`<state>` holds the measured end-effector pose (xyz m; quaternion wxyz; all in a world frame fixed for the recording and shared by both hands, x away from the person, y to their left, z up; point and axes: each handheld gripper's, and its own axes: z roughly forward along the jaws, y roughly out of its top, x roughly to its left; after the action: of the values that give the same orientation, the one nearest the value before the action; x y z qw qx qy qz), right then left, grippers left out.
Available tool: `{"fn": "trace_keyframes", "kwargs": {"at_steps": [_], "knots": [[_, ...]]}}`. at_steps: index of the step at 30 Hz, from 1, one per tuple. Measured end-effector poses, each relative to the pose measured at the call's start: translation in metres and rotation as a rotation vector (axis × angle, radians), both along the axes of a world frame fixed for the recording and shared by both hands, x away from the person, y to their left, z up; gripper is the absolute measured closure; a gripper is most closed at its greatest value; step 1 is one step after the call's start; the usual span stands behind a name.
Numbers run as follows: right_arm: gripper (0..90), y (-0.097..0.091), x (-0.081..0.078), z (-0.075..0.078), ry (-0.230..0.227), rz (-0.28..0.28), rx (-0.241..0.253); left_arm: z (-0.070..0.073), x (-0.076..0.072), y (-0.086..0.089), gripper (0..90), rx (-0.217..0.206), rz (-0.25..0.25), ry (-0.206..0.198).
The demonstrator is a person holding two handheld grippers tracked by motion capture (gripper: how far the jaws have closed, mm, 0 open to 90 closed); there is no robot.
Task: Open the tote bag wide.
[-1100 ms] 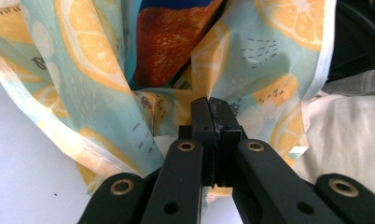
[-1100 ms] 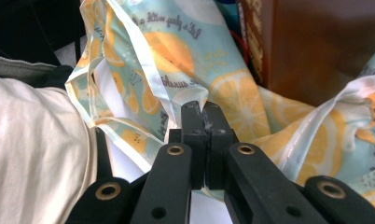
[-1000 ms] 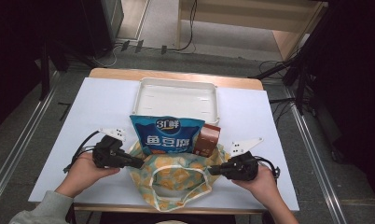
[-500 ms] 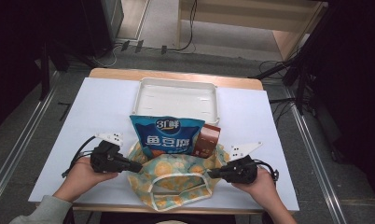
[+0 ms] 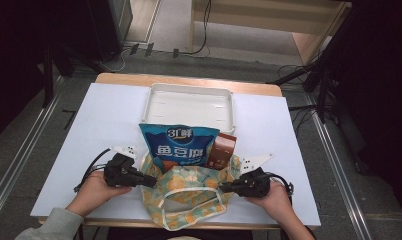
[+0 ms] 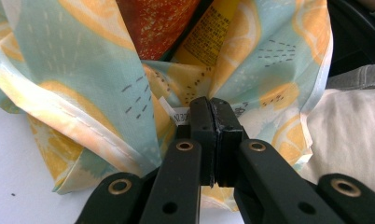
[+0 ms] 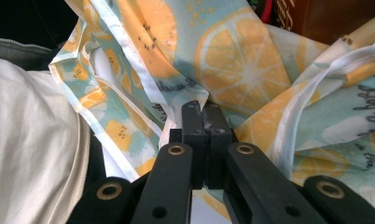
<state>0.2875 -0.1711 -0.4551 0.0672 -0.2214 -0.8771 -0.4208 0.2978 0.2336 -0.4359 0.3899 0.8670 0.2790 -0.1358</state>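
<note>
Two grippers are pinching the orange-print bag (image 5: pixel 189 192) at the surface's (image 5: pixel 99 125) near edge: left gripper (image 5: pixel 148 181) and right gripper (image 5: pixel 225 188) fingers clamped on its rim. The blue packet (image 5: pixel 180 147) and brown carton (image 5: pixel 222 151) are standing inside; unloading into the white tray (image 5: pixel 154 102) seems left.

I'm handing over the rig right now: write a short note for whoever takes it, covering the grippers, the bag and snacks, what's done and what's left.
Left gripper: shut on the left edge of the orange-print bag.
Right gripper: shut on the bag's right edge.
Things: the bag sits at the table's near edge; the blue snack pack and the brown packet stand in its mouth. The white tray behind it holds nothing.
Done: both sides of the bag gripped.
Left, probably: work the bag down off the snacks and move them to the tray.
</note>
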Motion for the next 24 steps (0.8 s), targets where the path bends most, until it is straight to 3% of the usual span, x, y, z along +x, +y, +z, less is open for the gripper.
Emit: {"fn": "trace_keyframes", "kwargs": {"at_steps": [10,16,24], "knots": [[89.8,0.002,-0.002,0.000,-0.004,0.003,-0.011,-0.002,0.000,0.000,88.9,0.006,0.005,0.009],[77.3,-0.011,-0.007,0.019,-0.027,-0.005,0.052,0.014,-0.006,0.010,76.8,-0.014,0.006,-0.036],[71.0,-0.017,-0.008,0.045,-0.076,-0.020,0.070,0.043,-0.008,0.018,63.4,-0.041,0.001,-0.070]]}}
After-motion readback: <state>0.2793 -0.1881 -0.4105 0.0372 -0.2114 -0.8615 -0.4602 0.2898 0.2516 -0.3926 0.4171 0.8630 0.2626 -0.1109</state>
